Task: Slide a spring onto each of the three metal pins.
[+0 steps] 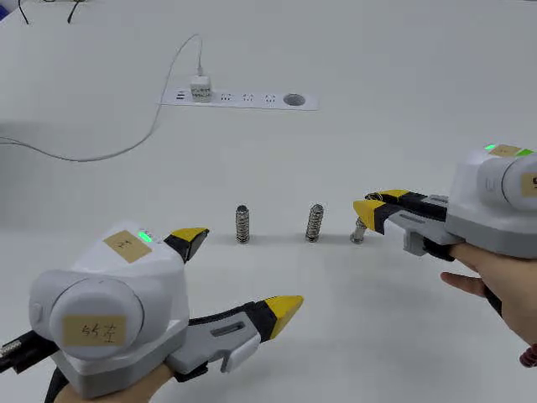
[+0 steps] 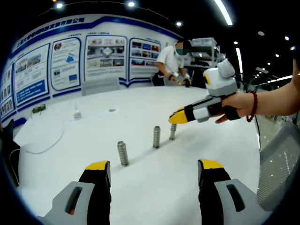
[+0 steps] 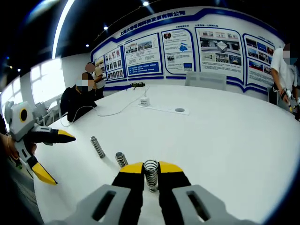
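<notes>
Springs sit in a row of three across the white table [image 1: 419, 117] in the head view. The first spring [image 1: 242, 224] and the middle spring [image 1: 315, 222] stand upright and free, each apparently seated over its pin. The third spring [image 1: 358, 231], at the right end, is met by the yellow tips of the right tool [image 1: 376, 206], which reaches in from the side, likely to steady the coil. The left tool [image 1: 239, 273] hangs near the person, short of the row, with its jaws spread wide and holding nothing, probably held clear so it cannot knock the finished coils. A power strip [image 1: 239, 98] with a white cable [image 1: 126, 144] lies well behind. In the left gripper view that tool's jaws rise far apart with bare table between them. The three springs line up ahead, and the right tool [image 2: 180, 116] is right at the farthest one. In the right gripper view the jaws are drawn nearly together on the third spring [image 3: 151, 174], which stands upright between the yellow tips with its foot close to the table. I cannot tell whether a pin is inside it, since the coils hide that. The grip sits high on the coil, which I judge leaves the lower end free to slide down. The other two springs stand beyond to the left, near the open left tool [image 3: 56, 157].
</notes>
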A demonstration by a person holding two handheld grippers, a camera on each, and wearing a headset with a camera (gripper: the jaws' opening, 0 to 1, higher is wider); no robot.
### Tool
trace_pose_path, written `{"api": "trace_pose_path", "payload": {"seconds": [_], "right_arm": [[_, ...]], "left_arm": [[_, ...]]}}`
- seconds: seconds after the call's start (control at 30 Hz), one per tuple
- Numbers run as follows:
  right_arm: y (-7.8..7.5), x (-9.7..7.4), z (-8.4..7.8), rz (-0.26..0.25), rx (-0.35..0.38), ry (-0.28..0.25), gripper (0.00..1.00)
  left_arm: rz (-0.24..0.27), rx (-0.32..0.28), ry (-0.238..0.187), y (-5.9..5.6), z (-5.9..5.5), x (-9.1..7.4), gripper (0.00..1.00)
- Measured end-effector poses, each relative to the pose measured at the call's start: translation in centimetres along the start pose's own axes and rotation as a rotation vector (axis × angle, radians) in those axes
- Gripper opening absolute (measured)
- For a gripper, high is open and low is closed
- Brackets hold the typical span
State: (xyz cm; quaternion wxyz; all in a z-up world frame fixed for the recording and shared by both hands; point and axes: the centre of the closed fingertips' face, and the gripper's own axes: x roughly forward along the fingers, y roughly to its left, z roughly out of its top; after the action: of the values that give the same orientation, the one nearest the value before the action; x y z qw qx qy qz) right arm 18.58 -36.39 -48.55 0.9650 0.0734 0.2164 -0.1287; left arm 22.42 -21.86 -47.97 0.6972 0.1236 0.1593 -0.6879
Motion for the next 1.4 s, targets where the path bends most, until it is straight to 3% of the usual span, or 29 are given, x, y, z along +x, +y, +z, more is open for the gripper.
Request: {"api": "trace_pose_path", "payload": {"seconds": [1.17,1.4], "right_arm": [[0.2,1.0,-2.4,0.0,0.009,0.06,0.12],[0.3,1.0,-2.4,0.008,0.049,0.061,0.14]], "left_arm": [[0.016,0.003,0.001,0.5,0.0,-0.2,0.73],[0.018,0.002,0.004,0.6,0.0,-0.2,0.73]]}}
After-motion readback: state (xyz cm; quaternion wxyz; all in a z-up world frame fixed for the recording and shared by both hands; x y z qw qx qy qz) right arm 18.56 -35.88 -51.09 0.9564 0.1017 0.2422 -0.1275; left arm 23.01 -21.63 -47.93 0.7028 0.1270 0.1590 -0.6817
